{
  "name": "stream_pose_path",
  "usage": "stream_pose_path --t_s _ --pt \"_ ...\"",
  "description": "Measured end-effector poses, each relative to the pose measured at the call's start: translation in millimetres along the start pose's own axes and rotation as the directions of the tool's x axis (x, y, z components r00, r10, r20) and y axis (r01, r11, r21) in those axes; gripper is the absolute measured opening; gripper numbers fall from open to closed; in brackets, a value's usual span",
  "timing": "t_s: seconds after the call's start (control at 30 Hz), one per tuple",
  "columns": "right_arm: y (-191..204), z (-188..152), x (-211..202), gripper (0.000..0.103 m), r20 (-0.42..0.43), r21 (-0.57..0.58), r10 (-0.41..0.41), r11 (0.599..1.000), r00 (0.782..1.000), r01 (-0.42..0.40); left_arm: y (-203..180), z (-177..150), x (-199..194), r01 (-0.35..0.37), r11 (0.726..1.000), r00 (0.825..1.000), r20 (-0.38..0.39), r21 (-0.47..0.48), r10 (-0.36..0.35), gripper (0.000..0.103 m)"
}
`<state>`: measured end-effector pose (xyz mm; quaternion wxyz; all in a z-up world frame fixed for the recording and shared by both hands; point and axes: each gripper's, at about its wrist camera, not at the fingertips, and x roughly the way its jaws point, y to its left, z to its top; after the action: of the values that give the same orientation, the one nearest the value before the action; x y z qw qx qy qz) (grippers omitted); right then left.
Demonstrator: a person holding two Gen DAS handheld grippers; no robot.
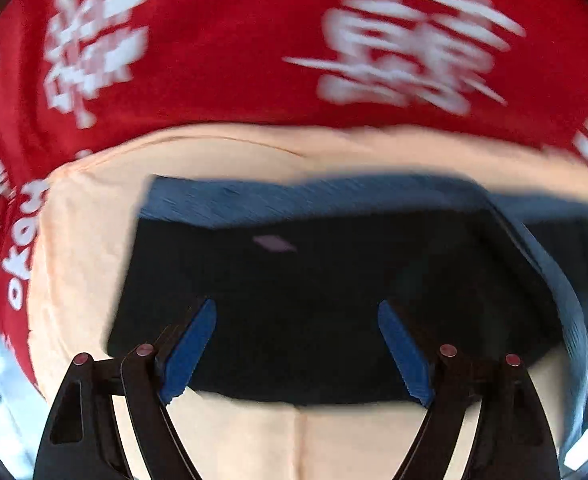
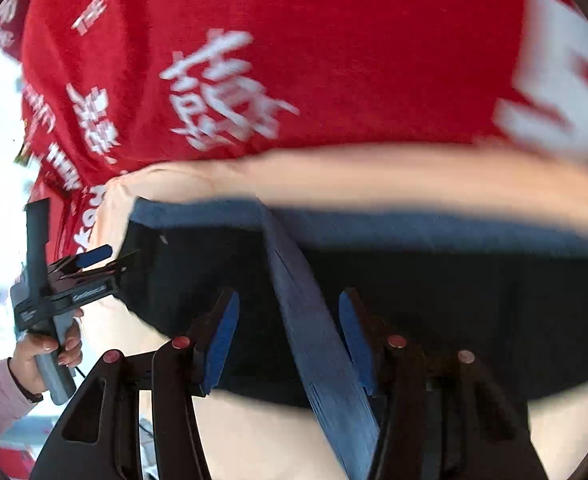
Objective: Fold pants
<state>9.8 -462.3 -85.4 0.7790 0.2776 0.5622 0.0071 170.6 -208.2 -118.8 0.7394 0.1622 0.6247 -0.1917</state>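
Observation:
Dark navy pants (image 1: pixel 314 292) lie on a peach cloth (image 1: pixel 82 240), with a lighter blue band along their far edge. My left gripper (image 1: pixel 296 340) is open just above the pants, its blue pads apart. In the right wrist view the pants (image 2: pixel 454 300) fill the middle, and a blue strip of their fabric (image 2: pixel 314 336) runs between the spread pads of my open right gripper (image 2: pixel 288 340). The left gripper (image 2: pixel 94 258) also shows at the pants' left edge, held in a hand. The frames are motion-blurred.
A red cloth with white lettering (image 1: pixel 254 40) covers the surface beyond the peach cloth; it also shows in the right wrist view (image 2: pixel 334 60). A person's hand and pink sleeve (image 2: pixel 10 380) are at lower left. Bright background lies at far left.

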Motion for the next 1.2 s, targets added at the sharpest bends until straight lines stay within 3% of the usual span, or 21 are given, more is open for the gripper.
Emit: stream_pose_path --t_s 0.2,0.4,0.5,0.6,0.73,0.97,1.03,1.07,1.1,1.17,1.2 --pt "-71.7 -128.8 -58.5 0.056 0.012 0.261 -0.132 0.957 0.991 0.124 -102.9 -51.9 -19.1 0.151 0.969 0.988 -0.057 0.196 -0.143 0.084" --pt "-129.5 -258.8 -89.6 0.056 -0.006 0.493 -0.246 0.843 0.969 0.217 -177.8 -84.5 -26.4 0.270 0.906 0.963 -0.097 0.326 -0.252 0.084" --pt "-142.6 -294.2 -84.2 0.056 -0.024 0.547 -0.247 0.808 0.969 0.220 -199.4 -95.5 -30.3 0.287 0.886 0.958 -0.109 0.366 -0.265 0.084" --pt "-157.9 -310.6 -75.1 0.056 -0.027 0.576 -0.224 0.793 0.974 0.198 -219.3 -104.1 -40.6 0.318 0.869 0.948 -0.114 0.380 -0.297 0.084" --pt "-169.1 -311.0 -72.7 0.056 -0.003 0.576 -0.182 0.804 0.983 0.151 -244.6 -113.8 -36.5 0.352 0.861 0.936 -0.148 0.366 -0.320 0.084" --pt "-180.4 -306.0 -70.1 0.055 0.065 0.534 -0.067 0.845 0.996 0.022 -262.5 -119.1 -10.5 0.360 0.886 0.930 -0.192 0.292 -0.314 0.084" --pt "-188.4 -304.6 -71.2 0.044 0.069 0.536 -0.019 0.844 0.997 -0.021 -264.3 -118.6 -11.1 0.356 0.893 0.930 -0.196 0.276 -0.310 0.084" --pt "-191.9 -302.5 -67.0 0.029 0.060 0.542 0.014 0.839 0.998 -0.045 -264.6 -117.6 -11.4 0.359 0.893 0.928 -0.200 0.270 -0.313 0.084" --pt "-195.6 -300.3 -63.6 0.004 0.047 0.551 0.057 0.831 0.997 -0.074 -265.1 -116.0 -12.0 0.364 0.894 0.926 -0.204 0.262 -0.317 0.084" --pt "-195.6 -296.3 -70.4 0.004 0.057 0.549 0.094 0.828 0.994 -0.110 -266.2 -112.4 -13.9 0.371 0.892 0.923 -0.210 0.258 -0.323 0.065" --pt "-191.9 -292.0 -79.3 0.004 0.063 0.530 0.097 0.840 0.993 -0.116 -268.6 -109.5 -15.5 0.374 0.891 0.921 -0.215 0.258 -0.325 0.060"
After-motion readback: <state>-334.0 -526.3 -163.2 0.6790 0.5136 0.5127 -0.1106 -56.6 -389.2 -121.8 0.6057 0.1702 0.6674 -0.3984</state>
